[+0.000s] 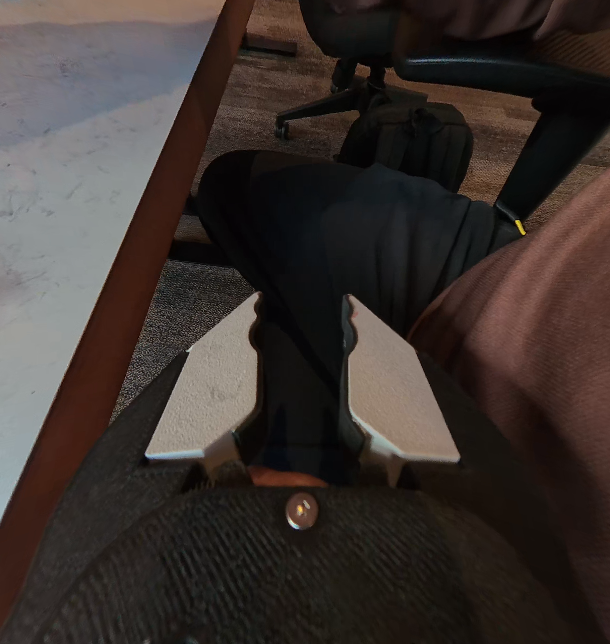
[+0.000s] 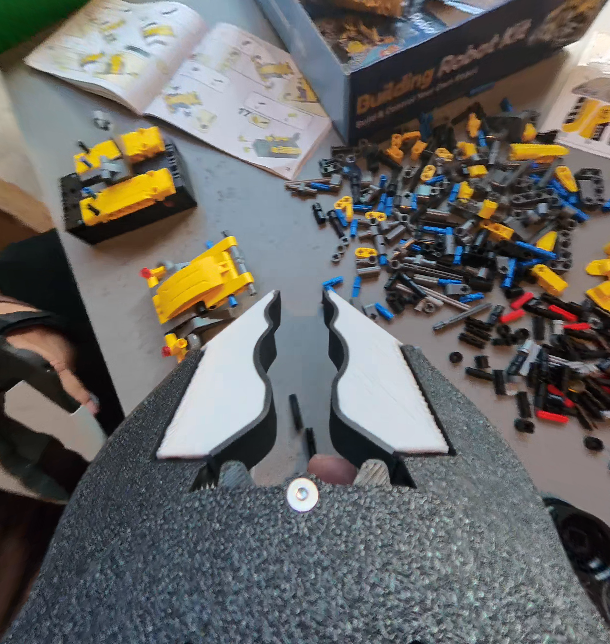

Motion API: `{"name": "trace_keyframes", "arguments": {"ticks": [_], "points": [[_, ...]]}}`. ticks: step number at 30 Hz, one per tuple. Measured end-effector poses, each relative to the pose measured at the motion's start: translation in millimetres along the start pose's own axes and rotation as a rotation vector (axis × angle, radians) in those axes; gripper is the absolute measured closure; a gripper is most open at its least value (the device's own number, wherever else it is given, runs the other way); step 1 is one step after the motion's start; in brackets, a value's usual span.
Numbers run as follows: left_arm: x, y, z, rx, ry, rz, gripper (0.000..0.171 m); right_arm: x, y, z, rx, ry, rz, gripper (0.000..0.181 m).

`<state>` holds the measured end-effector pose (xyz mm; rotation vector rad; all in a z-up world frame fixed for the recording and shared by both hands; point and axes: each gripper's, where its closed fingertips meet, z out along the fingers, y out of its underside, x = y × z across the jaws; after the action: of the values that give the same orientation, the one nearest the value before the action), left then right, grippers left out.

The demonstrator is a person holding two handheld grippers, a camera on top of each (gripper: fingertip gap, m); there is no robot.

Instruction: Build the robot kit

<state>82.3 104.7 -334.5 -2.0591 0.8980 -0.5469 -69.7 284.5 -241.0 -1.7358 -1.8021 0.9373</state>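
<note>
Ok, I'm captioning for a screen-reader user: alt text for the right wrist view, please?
The right gripper hangs open and empty over a grey table. A pile of loose parts lies to its right, a yellow assembly just left of its tips. An open booklet and a box lie beyond.

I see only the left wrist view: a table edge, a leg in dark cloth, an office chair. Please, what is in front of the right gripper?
Observer: The right gripper hangs open over a grey table and holds nothing.
Operator: Is something near it?
Observer: A small yellow assembly lies just left of it.
Operator: And on the right side?
Observer: A heap of loose black, blue and yellow parts is spread there.
</note>
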Motion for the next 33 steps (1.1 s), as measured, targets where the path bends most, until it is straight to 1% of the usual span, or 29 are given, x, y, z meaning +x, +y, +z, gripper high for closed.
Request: {"name": "trace_keyframes", "arguments": {"ticks": [5, 12, 20, 23, 24, 25, 26, 28, 33], "points": [[-0.1, 0.6, 1.0, -0.007, -0.008, 0.012, 0.129, -11.7, 10.5, 9.7, -0.047, -0.034, -0.027, 0.156], [0.0, 1.4, 0.6, -0.01, -0.011, 0.02, 0.13, -29.8, 10.1, 20.7, -0.058, -0.094, -0.047, 0.149], [-0.7, -0.1, -2.7, 0.002, -0.006, 0.008, 0.13, -25.2, 4.3, 28.2, -0.008, -0.101, 0.016, 0.146], [-0.1, 0.1, -2.6, 0.002, -0.004, 0.009, 0.13, -28.0, 9.9, 32.5, -0.039, -0.116, 0.005, 0.146], [0.0, 0.1, -2.6, 0.002, -0.003, 0.009, 0.13, -31.0, 11.8, 32.9, -0.049, -0.13, -0.004, 0.15], [0.0, 0.1, -2.5, 0.001, -0.002, 0.008, 0.129, -34.4, 13.1, 32.8, -0.056, -0.146, -0.013, 0.156], [-0.1, 0.1, -2.5, 0.002, -0.002, 0.007, 0.13, -35.8, 13.7, 32.3, -0.061, -0.149, -0.021, 0.157], [-0.3, 0.0, -2.4, 0.001, -0.001, 0.005, 0.13, -32.0, 12.6, 29.6, -0.063, -0.126, -0.024, 0.153], [-0.2, -0.4, -2.2, 0.003, -0.003, 0.005, 0.13, -25.6, 2.0, 14.6, -0.012, -0.117, 0.001, 0.154]]}}
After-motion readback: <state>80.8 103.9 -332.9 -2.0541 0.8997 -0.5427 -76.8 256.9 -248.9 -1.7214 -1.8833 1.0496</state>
